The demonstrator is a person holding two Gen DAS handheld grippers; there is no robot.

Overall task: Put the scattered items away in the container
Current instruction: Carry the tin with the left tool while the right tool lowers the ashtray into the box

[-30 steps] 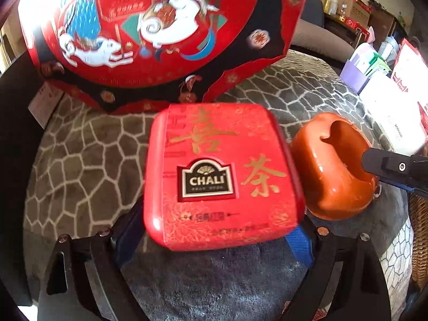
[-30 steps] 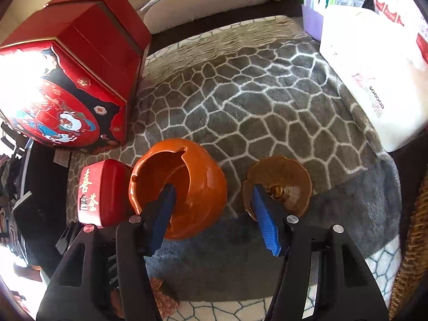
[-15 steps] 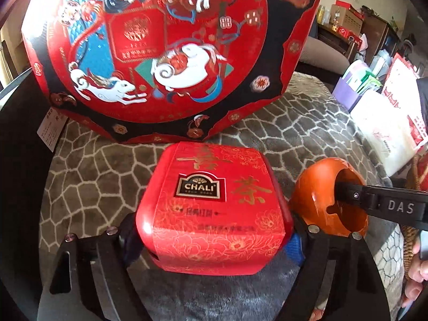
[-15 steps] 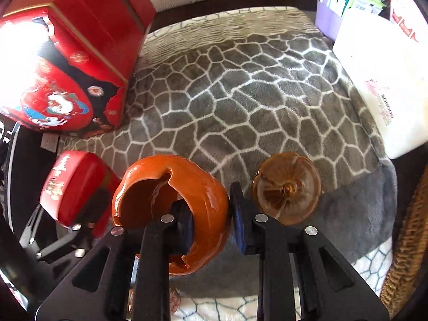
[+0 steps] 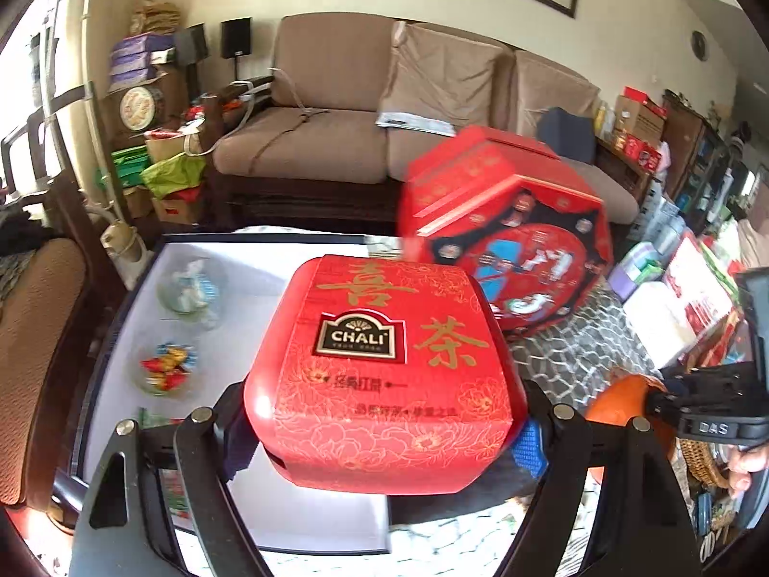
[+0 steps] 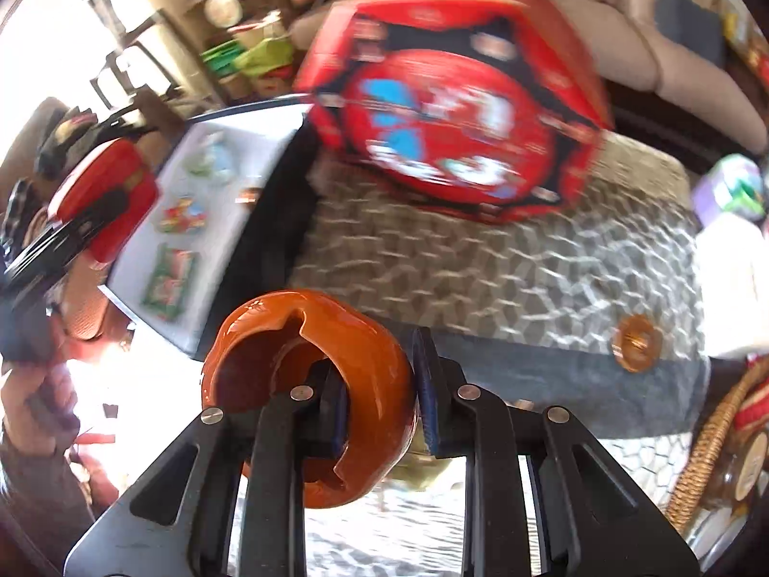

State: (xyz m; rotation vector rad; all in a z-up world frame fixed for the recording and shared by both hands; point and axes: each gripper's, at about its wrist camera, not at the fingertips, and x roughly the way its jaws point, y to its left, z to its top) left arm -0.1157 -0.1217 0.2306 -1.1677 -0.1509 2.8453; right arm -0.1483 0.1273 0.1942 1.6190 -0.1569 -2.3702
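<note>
Left wrist view: the left gripper has its fingers clamped on the sides of a red tea tin, lifted above the white tray; stiff, slick, probably light. The right gripper pinches the wall of an orange ceramic pot, glossy and breakable. Below are the patterned grey mat, a brown lid, and a beige sofa behind.

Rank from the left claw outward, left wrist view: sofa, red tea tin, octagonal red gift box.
1. red tea tin: clamped in the left claw, centre frame.
2. octagonal red gift box: behind the tin, to its right, on the patterned cloth.
3. sofa: at the back wall, beyond both.
</note>
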